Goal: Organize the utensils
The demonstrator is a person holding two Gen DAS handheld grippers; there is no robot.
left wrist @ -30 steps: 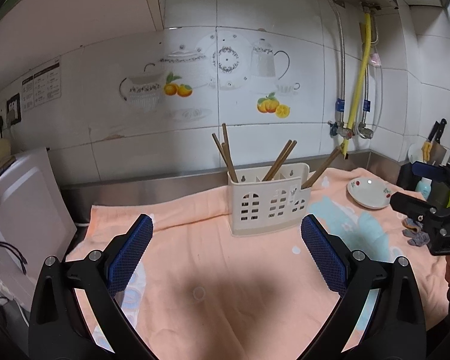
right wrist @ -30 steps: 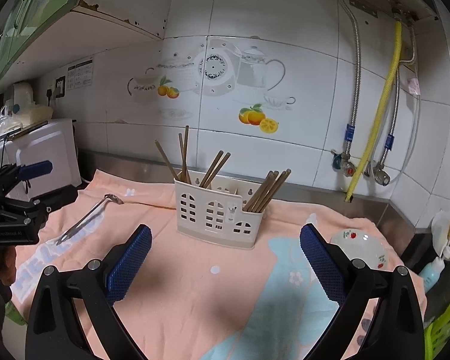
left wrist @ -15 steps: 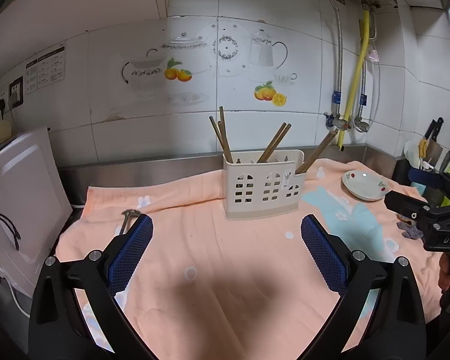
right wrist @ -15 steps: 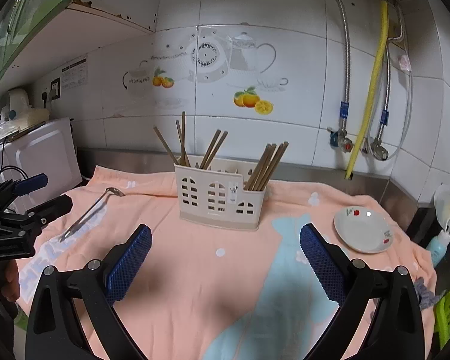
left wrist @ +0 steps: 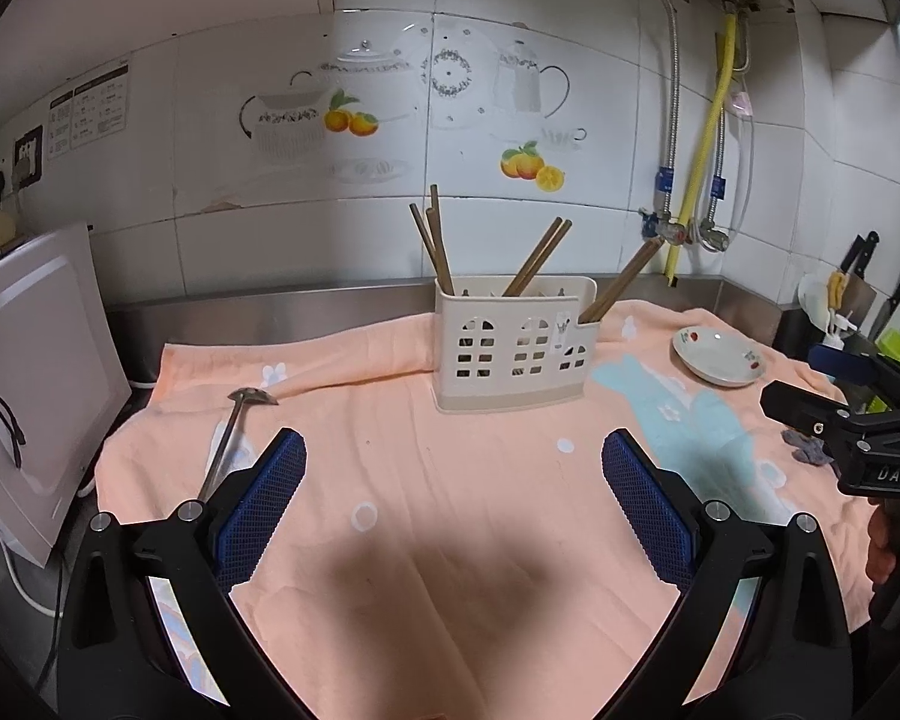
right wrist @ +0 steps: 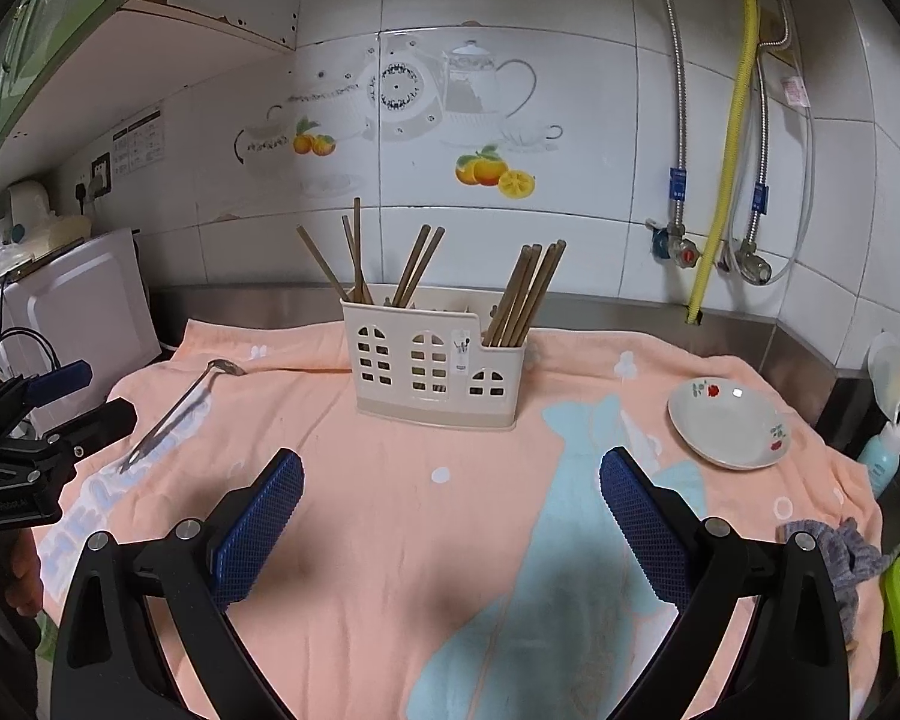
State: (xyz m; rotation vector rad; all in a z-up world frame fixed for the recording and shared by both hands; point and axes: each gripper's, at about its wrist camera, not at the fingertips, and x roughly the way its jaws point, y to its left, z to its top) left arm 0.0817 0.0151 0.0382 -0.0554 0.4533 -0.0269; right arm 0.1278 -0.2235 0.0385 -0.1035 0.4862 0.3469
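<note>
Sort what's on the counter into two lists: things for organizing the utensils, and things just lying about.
For the job: utensil caddy, chopsticks standing in it, metal ladle lying loose on the towel.

Lying about: small plate, grey rag, blue bottle, white appliance.

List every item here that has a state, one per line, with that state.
left gripper: open, holding nothing.
right gripper: open, holding nothing.
ladle: lying flat on the towel, left of the caddy, untouched.
caddy: upright on the towel.
chopsticks: standing tilted in the caddy, in three groups.
plate: right way up, nothing on it.
towel: spread over the counter, wrinkled.
</note>
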